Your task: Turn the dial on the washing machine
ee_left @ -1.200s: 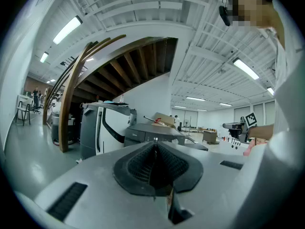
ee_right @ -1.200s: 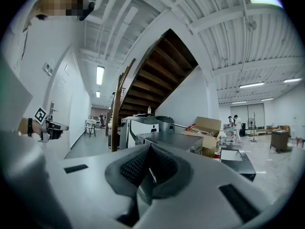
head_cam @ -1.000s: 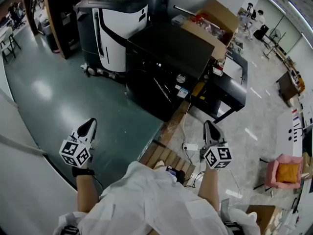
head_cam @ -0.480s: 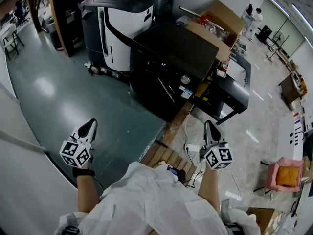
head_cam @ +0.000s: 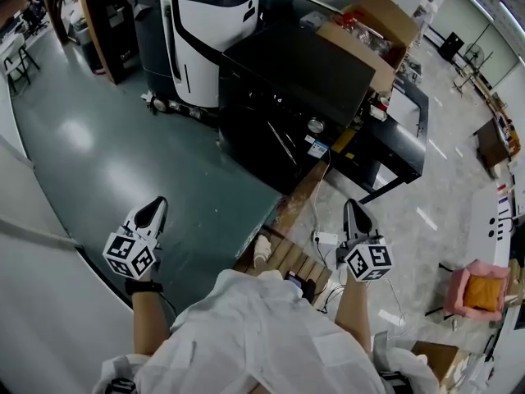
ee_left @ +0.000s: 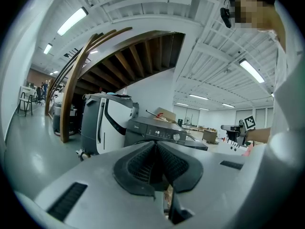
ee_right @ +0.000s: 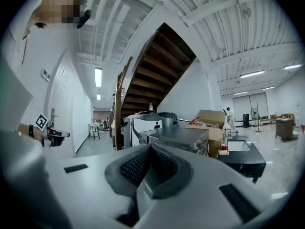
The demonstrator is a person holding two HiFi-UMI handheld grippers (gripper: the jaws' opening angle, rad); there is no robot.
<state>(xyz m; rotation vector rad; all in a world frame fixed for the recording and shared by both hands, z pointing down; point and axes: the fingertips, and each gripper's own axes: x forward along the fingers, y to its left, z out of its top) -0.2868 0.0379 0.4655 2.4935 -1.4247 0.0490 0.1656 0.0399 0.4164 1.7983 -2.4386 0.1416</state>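
Observation:
The dark washing machine (head_cam: 291,84) stands ahead of me in the head view, its silver dial (head_cam: 316,125) on the front panel. The same washing machine (ee_left: 157,132) shows in the left gripper view with its dial (ee_left: 177,137) small and far off. My left gripper (head_cam: 152,213) is held low at the left, jaws shut with nothing between them. My right gripper (head_cam: 354,216) is held low at the right, also shut and empty. Both are well short of the machine. In the right gripper view the washing machine (ee_right: 178,138) lies beyond the closed jaws.
A black-and-white machine (head_cam: 197,31) stands left of the washer. An open cardboard box (head_cam: 365,35) sits behind it, a black table (head_cam: 394,146) to its right. A wooden pallet (head_cam: 283,261) and a power strip (head_cam: 326,238) lie at my feet. A pink chair (head_cam: 474,290) is far right.
The view has shifted forward a little, so the washer and its dial sit slightly lower and nearer. Both grippers keep their places and stay shut.

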